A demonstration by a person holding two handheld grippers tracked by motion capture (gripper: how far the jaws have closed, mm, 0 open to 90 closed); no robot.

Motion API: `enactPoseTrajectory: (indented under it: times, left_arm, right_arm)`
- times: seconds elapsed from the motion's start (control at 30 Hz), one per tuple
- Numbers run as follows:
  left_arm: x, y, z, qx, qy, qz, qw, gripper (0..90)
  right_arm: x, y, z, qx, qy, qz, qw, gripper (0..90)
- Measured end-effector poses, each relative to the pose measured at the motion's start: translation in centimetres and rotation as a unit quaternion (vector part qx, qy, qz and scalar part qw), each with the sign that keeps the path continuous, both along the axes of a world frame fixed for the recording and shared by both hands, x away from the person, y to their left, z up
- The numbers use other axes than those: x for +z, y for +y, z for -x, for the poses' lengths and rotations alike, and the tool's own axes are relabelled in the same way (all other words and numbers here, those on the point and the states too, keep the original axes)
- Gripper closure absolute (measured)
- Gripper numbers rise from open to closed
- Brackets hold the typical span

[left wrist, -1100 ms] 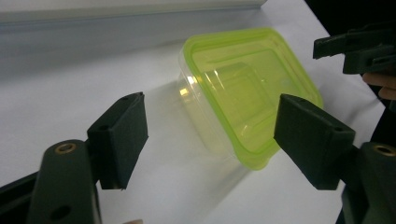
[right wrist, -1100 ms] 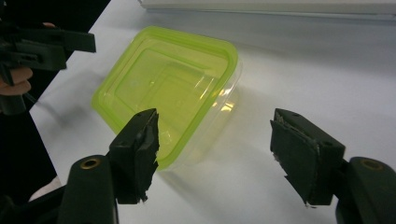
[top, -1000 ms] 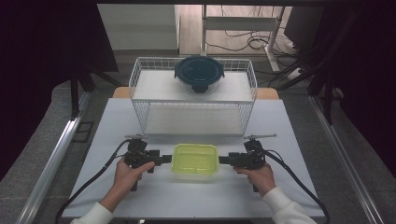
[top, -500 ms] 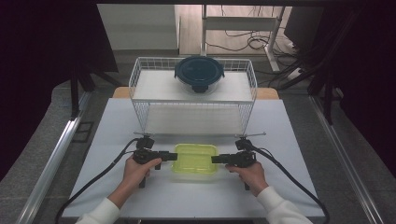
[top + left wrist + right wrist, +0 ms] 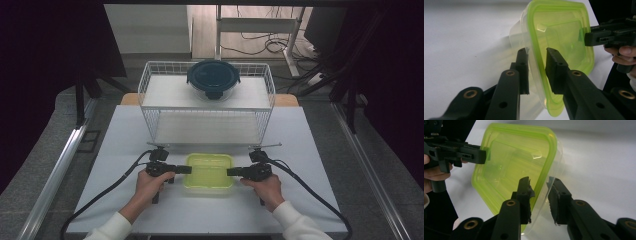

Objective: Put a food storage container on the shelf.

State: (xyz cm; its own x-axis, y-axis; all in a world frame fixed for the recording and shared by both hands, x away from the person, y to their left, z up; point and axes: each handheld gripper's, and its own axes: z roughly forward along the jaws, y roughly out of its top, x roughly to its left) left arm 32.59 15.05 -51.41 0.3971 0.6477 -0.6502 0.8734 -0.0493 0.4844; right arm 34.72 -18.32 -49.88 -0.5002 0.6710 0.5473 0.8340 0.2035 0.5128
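High view: one green-lidded box sits near the desk's front edge, midway between its sides. The left tool and right tool meet the box's opposite ends. One wire basket stands toward the back edge, one dark-lidded bowl on top. No writing is legible.

Left gripper view: its jaws have just been closing and straddle the lid rim, narrowly set; contact unclear.

Right gripper view: the same, jaws just closing about the rim.
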Motion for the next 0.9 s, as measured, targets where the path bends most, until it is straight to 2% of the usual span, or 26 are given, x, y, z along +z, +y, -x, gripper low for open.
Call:
enactPoseTrajectory:
  times: [0.27, 0.4, 0.53, 0.9]
  left_arm:
    - [1.0, 0.1, 0.9, -0.009, -0.025, -0.002, 0.9996, 79.7]
    - [1.6, 0.2, 1.2, -0.012, -0.035, 0.000, 0.9993, 79.7]
    - [1.9, 0.3, 1.4, -0.012, -0.043, -0.001, 0.9990, 79.7]
    - [4.2, 0.2, 2.3, -0.014, -0.087, -0.008, 0.9960, 79.5]
  right_arm:
    - [1.0, -0.4, 0.4, 0.004, -0.027, -0.001, 0.9996, 78.0]
    - [1.6, -0.5, 0.8, 0.009, -0.039, -0.007, 0.9992, 78.0]
    - [2.0, -0.4, 1.1, 0.016, -0.051, -0.002, 0.9986, 77.9]
    - [3.6, -0.6, 1.6, 0.021, -0.081, -0.013, 0.9964, 78.1]
